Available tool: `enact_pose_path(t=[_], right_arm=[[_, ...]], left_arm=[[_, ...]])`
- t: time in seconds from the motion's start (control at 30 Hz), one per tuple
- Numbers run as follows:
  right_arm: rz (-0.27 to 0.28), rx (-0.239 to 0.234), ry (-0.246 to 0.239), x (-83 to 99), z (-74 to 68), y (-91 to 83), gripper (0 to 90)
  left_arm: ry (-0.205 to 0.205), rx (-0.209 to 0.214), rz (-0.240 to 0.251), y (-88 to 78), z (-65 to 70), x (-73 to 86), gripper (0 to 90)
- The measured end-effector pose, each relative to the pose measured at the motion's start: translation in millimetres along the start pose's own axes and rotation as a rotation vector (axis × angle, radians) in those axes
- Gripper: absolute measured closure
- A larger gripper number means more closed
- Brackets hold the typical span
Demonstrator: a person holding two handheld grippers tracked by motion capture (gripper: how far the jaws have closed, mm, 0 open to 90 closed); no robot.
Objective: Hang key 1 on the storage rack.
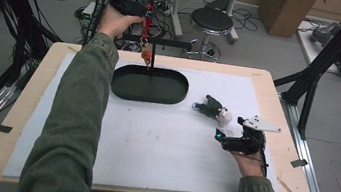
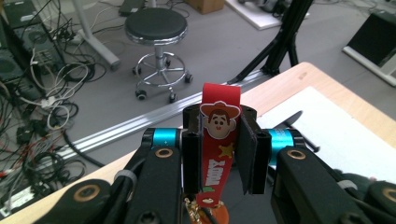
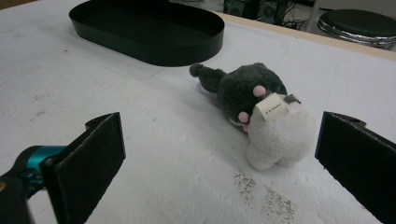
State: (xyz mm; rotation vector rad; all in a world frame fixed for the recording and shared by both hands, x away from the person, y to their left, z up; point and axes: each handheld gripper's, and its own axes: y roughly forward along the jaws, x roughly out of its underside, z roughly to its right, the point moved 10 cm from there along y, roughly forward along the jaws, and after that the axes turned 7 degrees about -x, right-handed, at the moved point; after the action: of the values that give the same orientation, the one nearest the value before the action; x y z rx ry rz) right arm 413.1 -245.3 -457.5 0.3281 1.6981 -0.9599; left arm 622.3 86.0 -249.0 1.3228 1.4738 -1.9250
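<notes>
My left gripper (image 1: 145, 10) is held high beyond the table's far edge, shut on a red strap (image 1: 146, 26). The strap hangs down with an orange charm (image 1: 147, 55) at its lower end, beside a black T-shaped stand (image 1: 156, 41) that rises from a black oval tray (image 1: 131, 88). In the left gripper view the jaws (image 2: 219, 158) pinch the red strap (image 2: 218, 161), which bears a cartoon cowboy face. My right gripper (image 1: 222, 131) rests low at the right with its jaws (image 3: 219, 158) wide open. A grey and white plush toy (image 3: 261, 112) lies just ahead of them, untouched, on the white mat (image 1: 162, 140).
The oval tray (image 3: 154, 49) lies beyond the plush toy (image 1: 213, 108). A black stool (image 1: 211, 21), cables and a cardboard box (image 1: 286, 9) are on the floor behind the table. A black frame strut (image 1: 324, 62) stands at the table's right far corner.
</notes>
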Motion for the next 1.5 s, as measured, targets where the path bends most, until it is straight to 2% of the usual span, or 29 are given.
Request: enact_pose_path(t=[0.07, 0.13, 0.23, 0.27, 0.3, 0.37, 0.43, 0.7, 0.9, 1.0, 1.07, 1.2, 1.27, 1.3, 1.43, 1.5], right_arm=[[-0.004, 0.000, -0.005, 0.6, -0.1, -0.3, 0.6], [-0.005, 0.006, -0.010, 0.7, -0.3, -0.3, 0.6], [-0.006, 0.001, -0.008, 0.9, -2.0, -0.6, 0.6], [-0.004, 0.002, -0.011, 0.7, -2.0, -0.7, 0.6], [0.000, 0.003, -0.010, 0.2, -2.2, -0.8, 0.6], [0.000, 0.002, -0.008, 0.0, -2.4, -1.0, 0.6], [0.001, 0.003, -0.007, -0.1, -2.6, -0.6, 0.6], [-0.002, 0.007, -0.014, 0.1, -2.5, 0.0, 0.6], [0.001, 0.013, -0.023, -0.5, -1.6, -0.6, 0.6], [-0.005, 0.011, -0.025, 0.2, -2.8, 0.0, 0.6], [-0.008, 0.009, -0.027, 0.5, -4.4, 0.3, 0.6], [-0.017, 0.012, -0.036, 1.4, -4.5, 0.9, 0.6], [-0.018, 0.013, -0.036, 1.5, -4.6, 1.1, 0.6], [-0.022, 0.013, -0.036, 1.9, -5.1, 0.9, 0.6], [-0.031, 0.015, -0.042, 3.0, -7.4, 1.1, 0.6], [-0.031, 0.017, -0.059, 2.8, -7.1, 1.1, 0.6]], left_arm=[[-0.009, 0.015, 0.011, -3.6, -2.4, -0.4, 66.9], [-0.049, 0.050, 0.010, -8.5, -3.1, -1.3, 60.9], [-0.040, 0.081, -0.037, -12.9, -1.8, 5.1, 40.5], [-0.028, 0.106, -0.078, -13.8, -0.1, 11.4, 32.8], [-0.016, 0.111, -0.111, -14.1, 0.5, 16.9, 23.8], [0.000, 0.123, -0.133, -16.1, 0.1, 25.3, 9.8], [-0.032, 0.139, -0.134, -17.8, -2.5, 31.4, 2.4], [-0.067, 0.079, -0.148, -28.1, -32.4, 60.6, 1.7], [-0.089, 0.088, -0.124, -43.4, -41.5, 76.4, 1.7], [-0.081, 0.084, -0.138, -49.0, -43.3, 85.2, 1.7], [-0.073, 0.080, -0.141, -52.1, -43.5, 89.0, 1.7], [-0.065, 0.088, -0.109, -59.9, -38.1, 94.0, 1.7], [-0.047, 0.083, -0.097, -62.5, -33.5, 97.3, 1.7], [-0.020, 0.080, -0.097, -64.3, -29.6, 100.9, 1.7], [0.015, 0.087, -0.098, -69.5, -19.7, 111.3, 1.7], [0.019, 0.089, -0.085, -73.0, -16.6, 113.8, 1.7]])
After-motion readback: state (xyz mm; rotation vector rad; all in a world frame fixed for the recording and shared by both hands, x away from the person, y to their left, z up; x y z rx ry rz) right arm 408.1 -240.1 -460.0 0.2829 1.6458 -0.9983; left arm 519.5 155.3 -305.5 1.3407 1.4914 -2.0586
